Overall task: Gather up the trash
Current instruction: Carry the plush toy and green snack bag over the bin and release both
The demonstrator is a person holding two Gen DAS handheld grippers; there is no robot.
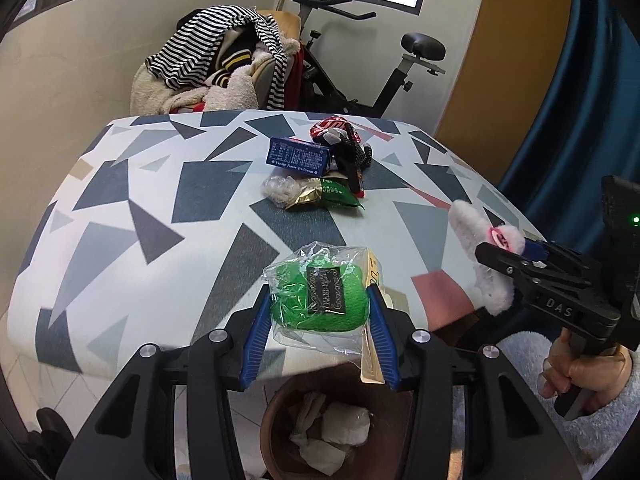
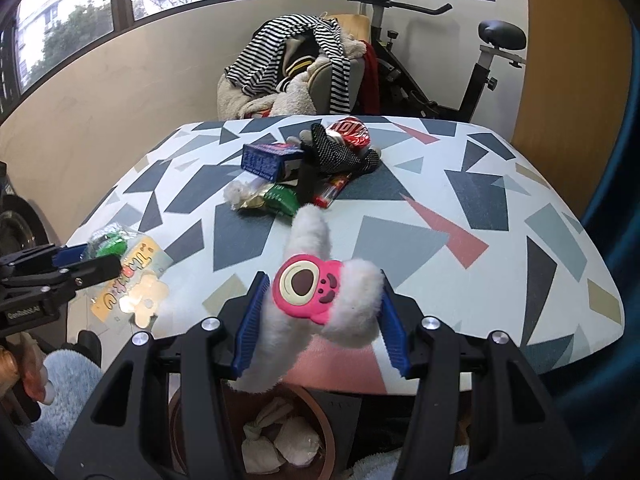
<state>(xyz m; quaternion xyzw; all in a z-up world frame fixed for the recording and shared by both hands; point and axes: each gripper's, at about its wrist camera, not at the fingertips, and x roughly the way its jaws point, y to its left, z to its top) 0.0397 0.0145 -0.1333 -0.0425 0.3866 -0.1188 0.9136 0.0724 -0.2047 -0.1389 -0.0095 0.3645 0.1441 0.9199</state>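
Note:
My left gripper (image 1: 318, 312) is shut on a clear plastic packet with a green knitted item (image 1: 320, 300), held over the table's near edge above a brown bin (image 1: 276, 412). My right gripper (image 2: 320, 304) is shut on a white fluffy band with a pink bear face (image 2: 308, 288), also above the bin (image 2: 320, 412). The bin holds crumpled white tissues. The right gripper and its band (image 1: 484, 252) show at the right of the left wrist view. The left gripper and its packet (image 2: 116, 248) show at the left of the right wrist view.
On the patterned table (image 1: 160, 208), a pile at the far middle: blue ice cream box (image 1: 298, 156), red wrapper (image 1: 332, 126), black mesh item (image 1: 356, 152), green-gold wrapper (image 1: 328, 194), clear plastic wad (image 1: 280, 190). A chair heaped with clothes (image 1: 224, 64) and an exercise bike (image 1: 360, 68) stand behind.

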